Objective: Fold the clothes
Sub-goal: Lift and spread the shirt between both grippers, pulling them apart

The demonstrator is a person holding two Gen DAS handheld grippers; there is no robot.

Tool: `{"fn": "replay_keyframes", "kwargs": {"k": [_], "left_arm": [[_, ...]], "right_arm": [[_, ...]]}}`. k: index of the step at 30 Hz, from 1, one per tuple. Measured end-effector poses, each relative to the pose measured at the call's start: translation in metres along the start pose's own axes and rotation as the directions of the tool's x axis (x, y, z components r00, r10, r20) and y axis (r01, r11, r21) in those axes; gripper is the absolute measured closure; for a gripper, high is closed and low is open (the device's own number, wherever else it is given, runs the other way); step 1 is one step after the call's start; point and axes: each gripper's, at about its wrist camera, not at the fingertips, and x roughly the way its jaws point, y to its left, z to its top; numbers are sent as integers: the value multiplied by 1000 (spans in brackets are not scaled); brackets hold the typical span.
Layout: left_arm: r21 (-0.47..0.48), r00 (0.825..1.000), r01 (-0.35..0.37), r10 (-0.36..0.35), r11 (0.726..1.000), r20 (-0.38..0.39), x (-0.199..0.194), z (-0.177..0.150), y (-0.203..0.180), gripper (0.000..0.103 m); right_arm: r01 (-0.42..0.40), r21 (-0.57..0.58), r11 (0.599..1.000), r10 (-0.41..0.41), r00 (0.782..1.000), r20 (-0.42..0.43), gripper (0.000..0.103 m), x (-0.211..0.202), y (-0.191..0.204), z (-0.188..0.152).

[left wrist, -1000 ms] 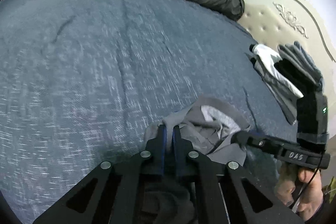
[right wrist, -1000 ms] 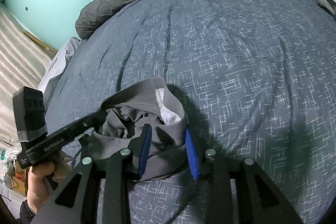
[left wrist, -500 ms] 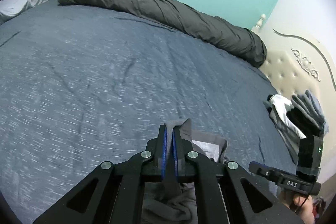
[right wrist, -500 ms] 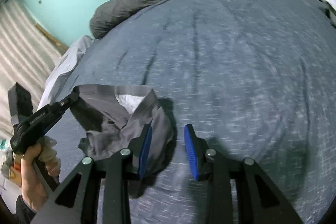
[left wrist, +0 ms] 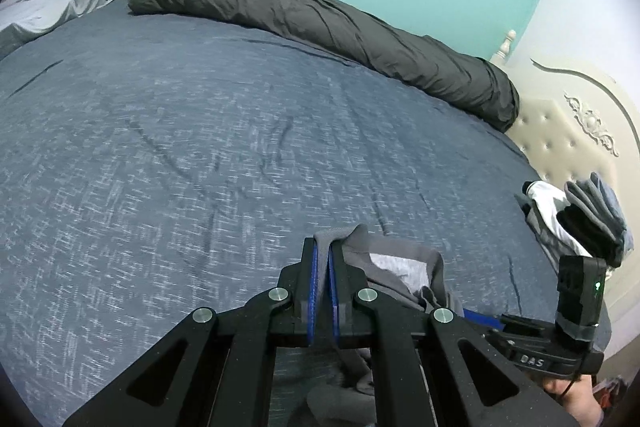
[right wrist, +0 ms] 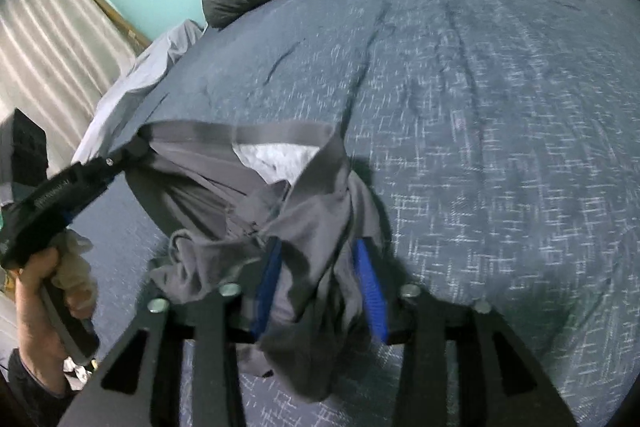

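Note:
A grey pair of shorts [right wrist: 304,211] with a wide elastic waistband hangs above the blue bedcover [right wrist: 500,147]. My left gripper [left wrist: 322,255] is shut on the waistband and holds it taut; in the right wrist view its tip [right wrist: 136,147] pinches the band's left end. My right gripper [right wrist: 320,287] sits under the drooping right side of the shorts. Bunched cloth hangs between its blue pads [right wrist: 370,291], which still stand apart while the jaws are closing. The shorts' pale inner lining [left wrist: 400,263] shows behind the left fingers.
A rolled dark grey duvet [left wrist: 320,23] lies along the far edge of the bed. A small stack of folded clothes [left wrist: 580,215] rests near the padded headboard [left wrist: 568,131]. A pale sheet [left wrist: 48,3] is crumpled at the far left corner.
The left gripper has lifted the waistband and drawn it away, stretching the shorts out. The right gripper has slid in so that cloth now hangs between its pads.

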Motion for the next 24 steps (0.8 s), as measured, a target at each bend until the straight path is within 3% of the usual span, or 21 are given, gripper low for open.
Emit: {"fn": "replay_keyframes", "kwargs": {"k": [4,12,16,19,24], "left_arm": [[-24,1000,-18,18,1000,17,-5,1,10,98],[-41,997,-50,52,998,55,-10,2,13,98],[-36,998,-50,52,998,39,-2,-1,8,98],[-36,998,-46,47,998,30,2,-2,6,98],[-46,998,-51,52,998,29,3,-1,10,98]], "right_arm": [[34,-2,999,-34,999,11,96,0,-3,-1],[114,110,987,-123,990,76,97,-21,-38,4],[196,174,965,-207,977,47,96,-20,-60,2],[172,223,959,-187,981,48,95,-22,-68,2],[85,137,987,-104,985,139,88,-41,-44,10]]}}
